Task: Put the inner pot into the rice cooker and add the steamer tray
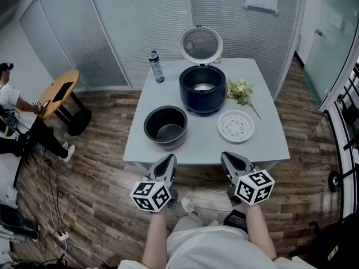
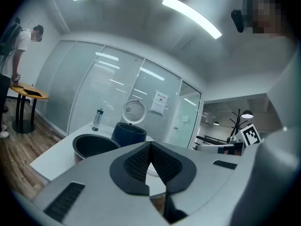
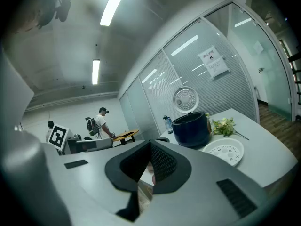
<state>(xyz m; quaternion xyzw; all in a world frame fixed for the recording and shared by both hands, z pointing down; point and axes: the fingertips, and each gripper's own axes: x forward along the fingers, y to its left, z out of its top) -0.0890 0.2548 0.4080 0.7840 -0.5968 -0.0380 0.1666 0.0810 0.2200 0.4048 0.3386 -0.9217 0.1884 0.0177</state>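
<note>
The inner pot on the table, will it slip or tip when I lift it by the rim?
The inner pot looks like rigid dark metal, so it probably won't flex. It appears empty, so likely fairly light. Its thin, smooth rim may slip, and a one-sided grip could let it tilt.

My right gripper (image 3: 149, 149) has its jaws closed together, nothing between them. Beyond them, on the pale grey surface (image 3: 268, 147), I see the dark blue round rice cooker (image 3: 190, 130) (its white lid (image 3: 186, 99) standing open). The white perforated round steamer tray (image 3: 224, 151) lies near it, with a leafy green bunch (image 3: 224, 125) behind.
</note>
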